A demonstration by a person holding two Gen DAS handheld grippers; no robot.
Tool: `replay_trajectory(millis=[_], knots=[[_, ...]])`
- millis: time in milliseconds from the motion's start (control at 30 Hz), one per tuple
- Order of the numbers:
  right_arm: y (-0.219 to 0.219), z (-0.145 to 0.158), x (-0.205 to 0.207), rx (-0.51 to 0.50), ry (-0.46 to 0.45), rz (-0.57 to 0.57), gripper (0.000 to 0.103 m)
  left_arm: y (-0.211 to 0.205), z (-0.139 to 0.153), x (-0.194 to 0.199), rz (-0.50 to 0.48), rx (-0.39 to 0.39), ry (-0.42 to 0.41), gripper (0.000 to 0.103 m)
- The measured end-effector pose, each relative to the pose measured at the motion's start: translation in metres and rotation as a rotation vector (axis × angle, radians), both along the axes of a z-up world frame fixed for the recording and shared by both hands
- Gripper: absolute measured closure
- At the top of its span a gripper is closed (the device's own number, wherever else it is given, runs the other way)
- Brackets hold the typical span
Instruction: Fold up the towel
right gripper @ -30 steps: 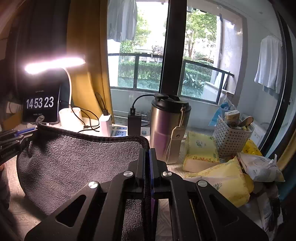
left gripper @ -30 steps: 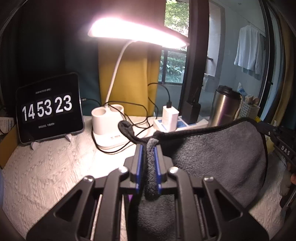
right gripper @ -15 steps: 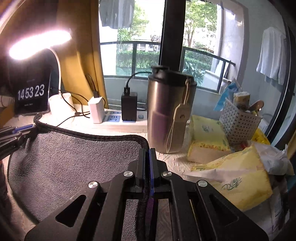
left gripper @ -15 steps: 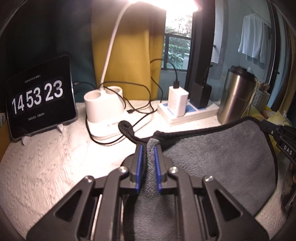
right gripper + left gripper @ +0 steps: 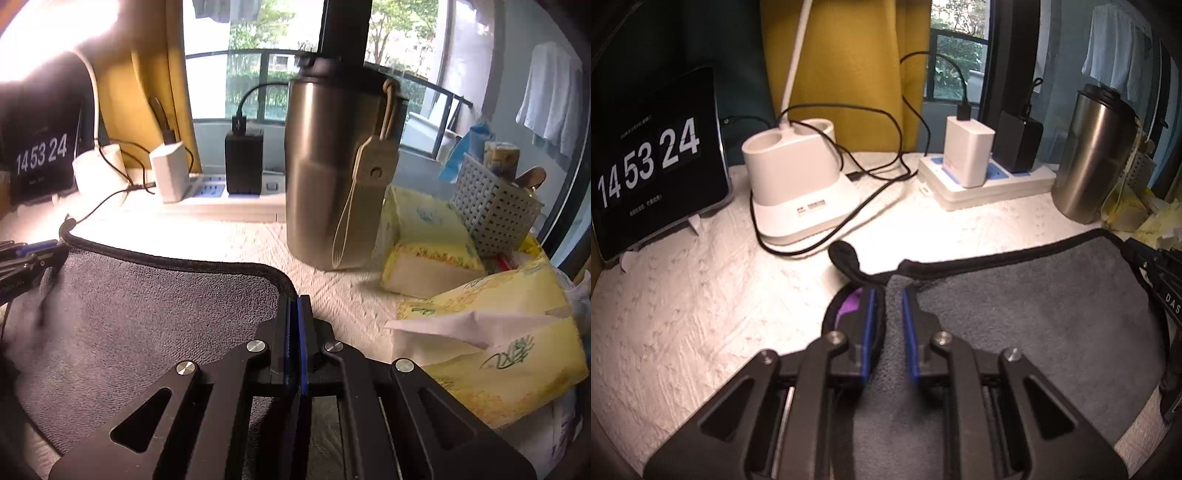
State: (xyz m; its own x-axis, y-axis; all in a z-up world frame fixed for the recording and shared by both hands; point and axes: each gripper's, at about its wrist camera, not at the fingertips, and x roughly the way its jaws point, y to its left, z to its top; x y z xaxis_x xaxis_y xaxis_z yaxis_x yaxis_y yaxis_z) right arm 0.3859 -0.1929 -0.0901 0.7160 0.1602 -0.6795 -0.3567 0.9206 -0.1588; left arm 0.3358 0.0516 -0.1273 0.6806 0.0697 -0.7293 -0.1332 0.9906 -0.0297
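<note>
Now both claws, left claw (image 5: 888, 306) and right claw (image 5: 294, 314), pinch the towel (image 5: 1034, 314) (grey).

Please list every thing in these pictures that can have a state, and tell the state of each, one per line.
Towel: held at two corners, its far edge low over the table.
Left gripper: shut on the towel.
Right gripper: shut on the towel.
Clock: on, shows 14 53 24.
Lamp: lit.
White charger: plugged into the strip, cable attached.
Black adapter: plugged in, cable attached.
Flask: upright, lid on.
</note>
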Motion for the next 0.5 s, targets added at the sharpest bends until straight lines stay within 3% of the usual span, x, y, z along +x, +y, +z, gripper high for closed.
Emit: replay_trajectory(millis=[300, 367, 433, 500], knots=[[-0.001, -0.006, 0.006, -0.01, 0.041, -0.015, 0.099, 0.008, -0.008, 0.009, 0.031, -0.029, 0.049, 0.071], [-0.001, -0.006, 0.006, -0.012, 0.046, -0.016, 0.099, 0.011, -0.007, 0.01, 0.041, -0.03, 0.046, 0.064], [0.001, -0.007, 0.006, -0.014, 0.048, -0.011, 0.099, 0.013, -0.003, 0.006, 0.059, -0.033, 0.035, 0.047], [0.001, -0.007, 0.006, -0.018, 0.046, -0.011, 0.099, 0.016, 0.003, 0.003, 0.073, -0.032, 0.017, 0.041]])
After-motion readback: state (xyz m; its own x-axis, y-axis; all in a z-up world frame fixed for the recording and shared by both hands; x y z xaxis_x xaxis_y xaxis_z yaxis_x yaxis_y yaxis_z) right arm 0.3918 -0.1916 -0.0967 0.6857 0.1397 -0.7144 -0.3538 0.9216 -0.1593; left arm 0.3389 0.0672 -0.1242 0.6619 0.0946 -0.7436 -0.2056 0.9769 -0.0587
